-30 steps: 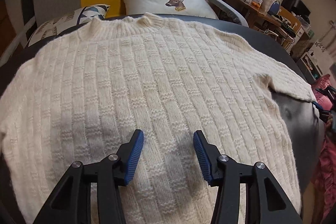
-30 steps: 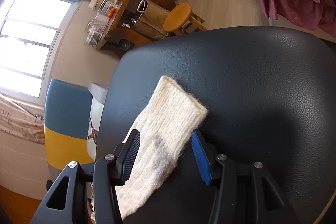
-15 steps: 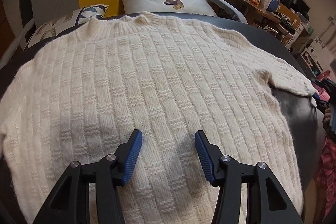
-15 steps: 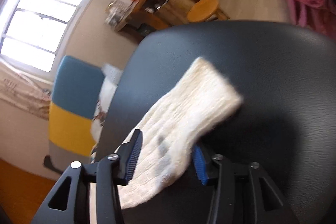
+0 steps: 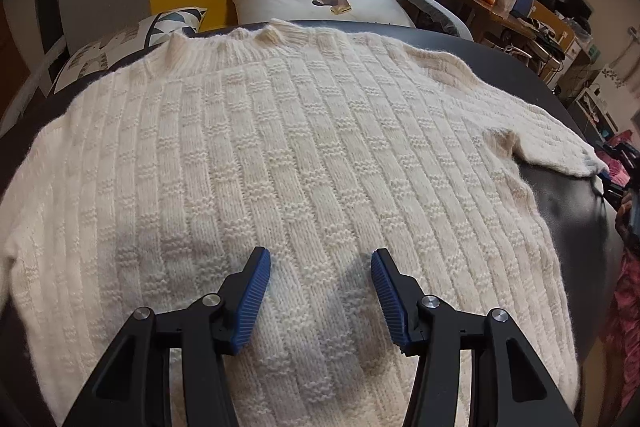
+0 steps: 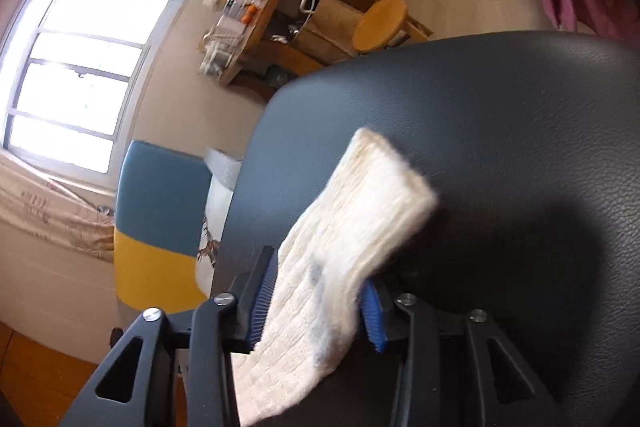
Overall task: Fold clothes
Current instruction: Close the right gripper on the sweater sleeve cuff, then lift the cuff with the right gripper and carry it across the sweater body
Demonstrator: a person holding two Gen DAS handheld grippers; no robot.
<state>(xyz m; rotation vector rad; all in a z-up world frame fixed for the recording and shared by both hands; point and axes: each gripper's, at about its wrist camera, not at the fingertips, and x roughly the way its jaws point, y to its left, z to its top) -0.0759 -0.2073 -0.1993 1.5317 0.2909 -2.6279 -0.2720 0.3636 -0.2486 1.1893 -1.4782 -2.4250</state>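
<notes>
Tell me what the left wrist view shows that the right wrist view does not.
Only the left wrist view shows the whole sweater spread flat, its collar, the deer pillow, and the open left hand-held gripper over the knit. Only the right wrist view shows the right hand-held gripper shut on the sleeve, the window and the stool. Both show the dark table.

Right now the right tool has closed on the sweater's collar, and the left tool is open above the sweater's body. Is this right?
Not quite. The right tool has closed on the sweater's sleeve near its cuff, not the collar; the right wrist view shows it. The left tool is open above the sweater's body, as you say.
</notes>
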